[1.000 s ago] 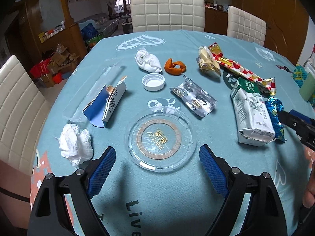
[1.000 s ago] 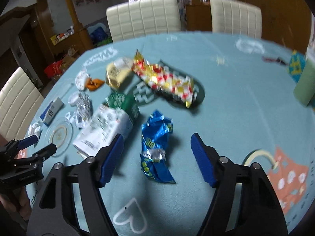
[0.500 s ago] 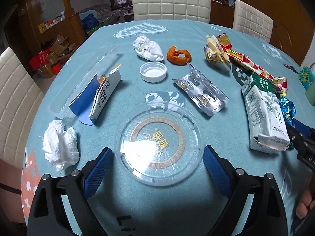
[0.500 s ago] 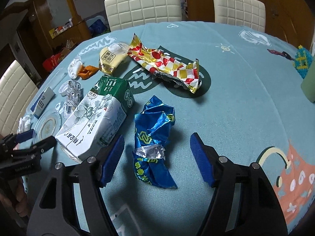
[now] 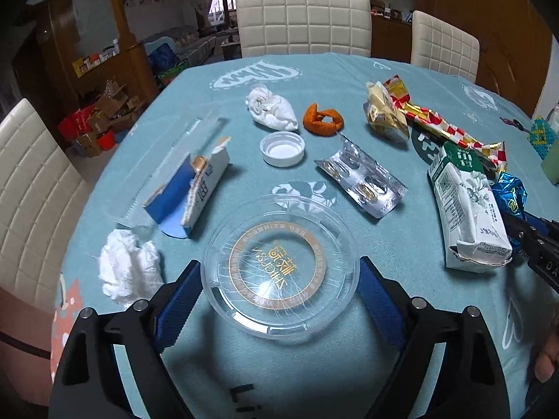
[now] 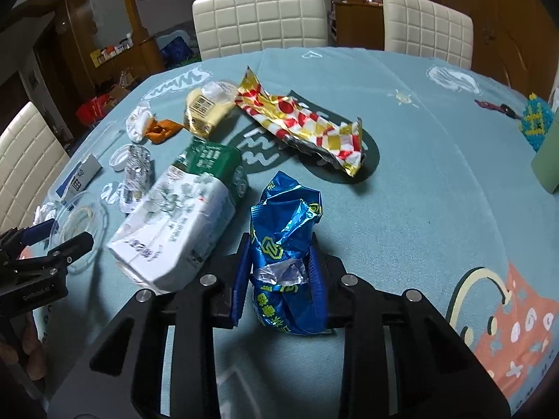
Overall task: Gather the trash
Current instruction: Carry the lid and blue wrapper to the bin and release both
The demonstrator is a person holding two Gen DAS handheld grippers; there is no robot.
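Note:
My right gripper (image 6: 279, 269) is shut on a crumpled blue foil wrapper (image 6: 284, 230) on the teal tablecloth. A white and green tissue pack (image 6: 181, 223) lies just left of it. My left gripper (image 5: 279, 289) is open, its blue pads on either side of a clear round plastic lid (image 5: 281, 267) without touching it. A white crumpled tissue (image 5: 127, 270) lies left of the lid. The right gripper also shows at the right edge of the left wrist view (image 5: 531, 241).
More trash lies further back: a torn blue and white box (image 5: 195, 192), a white cap (image 5: 282, 148), a silver blister pack (image 5: 361, 178), an orange peel (image 5: 323, 120), another tissue (image 5: 270, 111), a yellow packet (image 5: 384, 111) and a red-gold wrapper (image 6: 307, 125). White chairs (image 5: 302, 22) surround the table.
My right gripper has moved forward and shut on the blue wrapper. My left gripper has come closer, so the clear lid now sits between its open fingers.

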